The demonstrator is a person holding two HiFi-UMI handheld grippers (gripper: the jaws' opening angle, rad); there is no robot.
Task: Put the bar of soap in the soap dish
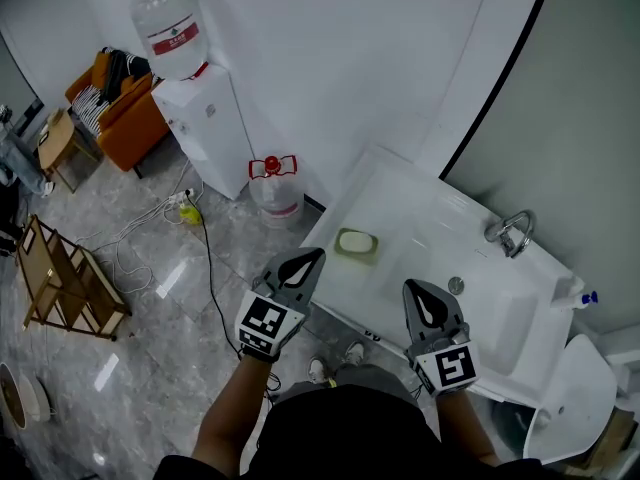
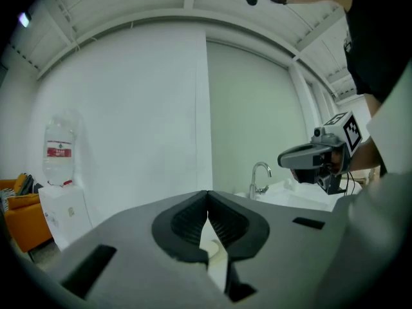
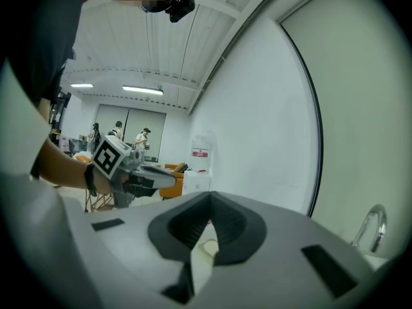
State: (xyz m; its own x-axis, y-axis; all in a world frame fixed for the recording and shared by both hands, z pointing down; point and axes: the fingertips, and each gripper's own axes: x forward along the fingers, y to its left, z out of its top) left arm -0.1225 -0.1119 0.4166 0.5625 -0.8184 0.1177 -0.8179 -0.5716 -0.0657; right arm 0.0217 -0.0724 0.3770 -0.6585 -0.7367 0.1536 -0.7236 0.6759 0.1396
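Note:
A greenish soap dish [image 1: 356, 245] sits on the white counter [image 1: 400, 203], left of the sink basin, with a pale bar of soap [image 1: 355, 242] lying in it. My left gripper [image 1: 317, 254] hovers just below-left of the dish, jaws shut and empty. My right gripper [image 1: 413, 287] hangs over the counter's front edge, to the right of the dish, also shut with nothing in it. In the left gripper view the closed tips [image 2: 207, 196] point level at the wall. The right gripper view shows its closed tips [image 3: 209, 197] the same way.
A chrome tap [image 1: 513, 231] and a drain [image 1: 456, 285] lie to the right on the basin. On the floor at left stand a water dispenser [image 1: 200, 108], a water jug [image 1: 276, 190], an orange chair [image 1: 128, 118] and a wooden rack [image 1: 60, 278]. Cables trail across the tiles.

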